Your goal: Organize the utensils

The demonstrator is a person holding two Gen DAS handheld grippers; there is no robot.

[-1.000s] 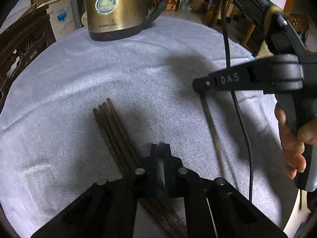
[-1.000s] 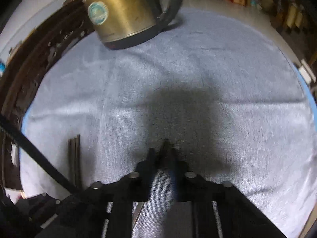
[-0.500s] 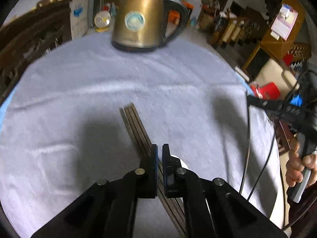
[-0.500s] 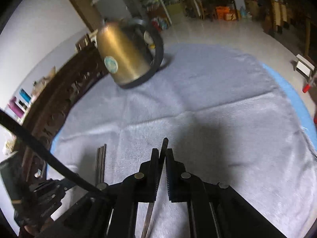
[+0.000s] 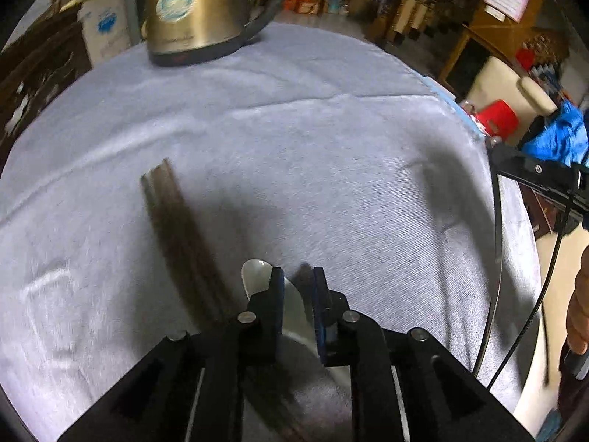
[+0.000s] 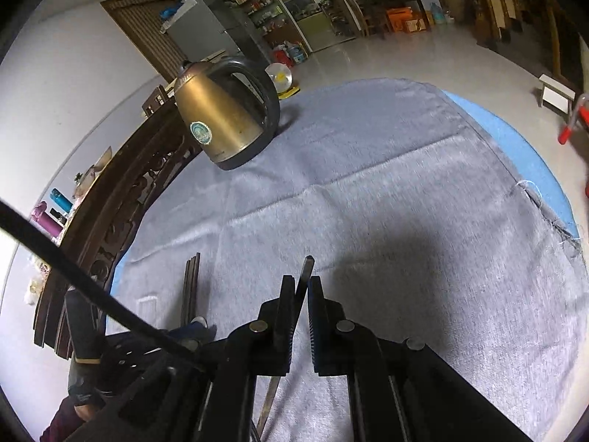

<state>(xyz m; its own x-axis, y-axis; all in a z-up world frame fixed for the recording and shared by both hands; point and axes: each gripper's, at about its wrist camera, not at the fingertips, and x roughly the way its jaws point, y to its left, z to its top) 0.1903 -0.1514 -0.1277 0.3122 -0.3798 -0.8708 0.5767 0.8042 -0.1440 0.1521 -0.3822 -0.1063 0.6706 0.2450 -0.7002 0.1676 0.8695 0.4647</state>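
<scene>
The right gripper (image 6: 302, 291) clenches a single dark wooden chopstick (image 6: 304, 270) above the grey cloth (image 6: 423, 258); it should lay it parallel beside the dark chopstick bundle (image 5: 173, 228); the left gripper (image 5: 297, 294), jaws opening, straddles a pale spoon (image 5: 291, 302).

Matte black left gripper (image 5: 297, 283) and right gripper (image 6: 302, 293), each with two flat fingers (image 5: 274, 294) lined with ribbed blue pads (edges only glimpsed). Round silver pivot screws (image 5: 246, 317) on angular black linkage arms. Thin black cables (image 5: 495, 258) looping alongside. Dark maroon sleeve (image 6: 60, 425) at the frame's corner.
</scene>
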